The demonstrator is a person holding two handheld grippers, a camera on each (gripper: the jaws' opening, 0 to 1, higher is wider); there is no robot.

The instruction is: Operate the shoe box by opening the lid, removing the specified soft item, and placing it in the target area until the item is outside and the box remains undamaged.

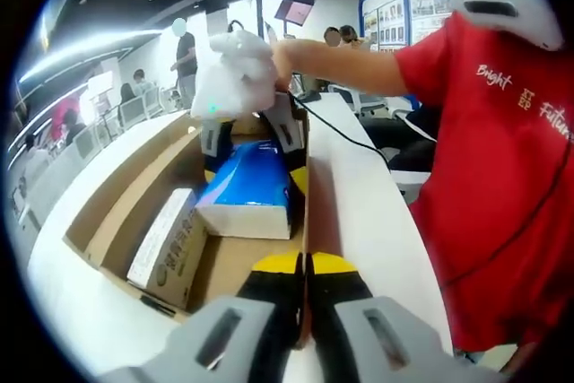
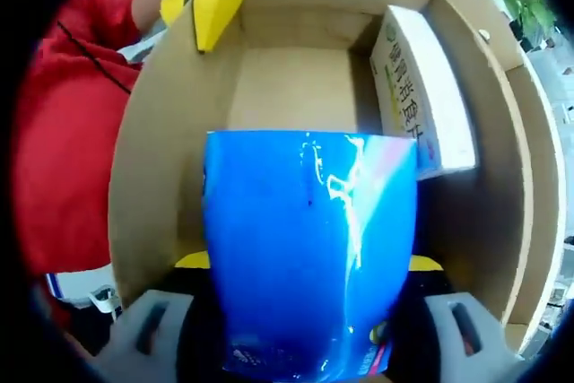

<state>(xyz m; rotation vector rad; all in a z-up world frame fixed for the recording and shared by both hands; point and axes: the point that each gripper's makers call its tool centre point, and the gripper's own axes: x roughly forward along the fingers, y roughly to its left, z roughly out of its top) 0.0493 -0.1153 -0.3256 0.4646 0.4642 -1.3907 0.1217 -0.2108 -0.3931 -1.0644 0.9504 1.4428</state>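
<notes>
— Box point(image 1: 170, 177) lies open on the white surface point(image 1: 368, 221); where is the soft pack?

— Inside, in the left gripper view: a blue pack point(image 1: 251, 187) sits on the box floor, with the right gripper point(image 1: 254, 145) reaching down over its far end, one dark jaw on each side of it. A hand in a white glove point(image 1: 235, 73) holds that gripper from above.

— And the right gripper view?

— There the pack point(image 2: 309, 253) looms close and glossy, seated between the right gripper's point(image 2: 309, 311) yellow-tipped jaws, which clasp it at both sides. Its blue face hides most of the box floor.

— Anything else in the box?

— A white carton point(image 1: 170, 248) with printed text, lying along the side wall, apart from the pack. In the right gripper view the same carton point(image 2: 421, 100) leans against the cardboard wall beyond the pack.

— The left gripper?

— Its jaws point(image 1: 303, 280) are pressed together with nothing between them, yellow tips meeting over the box's near edge. In the right gripper view a yellow jaw tip point(image 2: 211, 2) shows at the box's far rim.

— Who is around?

— A person in a red shirt point(image 1: 502, 168) stands beside the surface; other people stand farther back in the room.
</notes>
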